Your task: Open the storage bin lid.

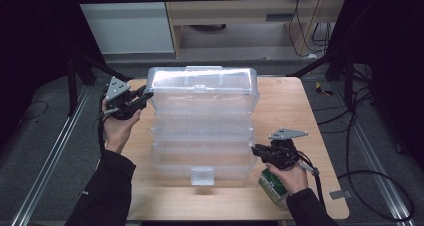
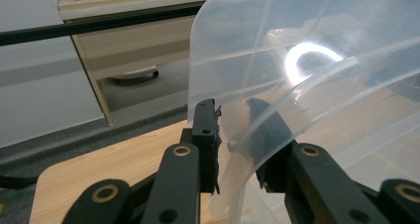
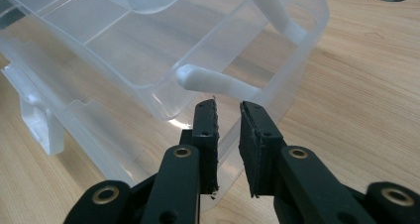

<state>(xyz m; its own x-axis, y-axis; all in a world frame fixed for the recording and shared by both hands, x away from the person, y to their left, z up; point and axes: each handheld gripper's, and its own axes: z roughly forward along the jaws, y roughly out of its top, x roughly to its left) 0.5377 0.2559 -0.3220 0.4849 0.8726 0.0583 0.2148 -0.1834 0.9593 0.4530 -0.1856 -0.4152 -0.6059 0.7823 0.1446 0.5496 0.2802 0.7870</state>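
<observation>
Two grippers work one clear tiered box [image 1: 202, 131]; right gripper [image 3: 229, 110] clamps its lower rim; left gripper [image 2: 233, 116] pinches its raised lid [image 2: 307, 60]; one green carton [image 1: 271, 185].

Green-white carton [image 1: 272, 185] half hidden under right hand [image 1: 286, 173]; print too small.

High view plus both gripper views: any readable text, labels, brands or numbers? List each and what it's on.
None can be read.
Green and white carton under the right hand: has print, too small and blurred to read.
Clear plastic box: no lettering visible in any view.
Grippers: no markings legible.
</observation>
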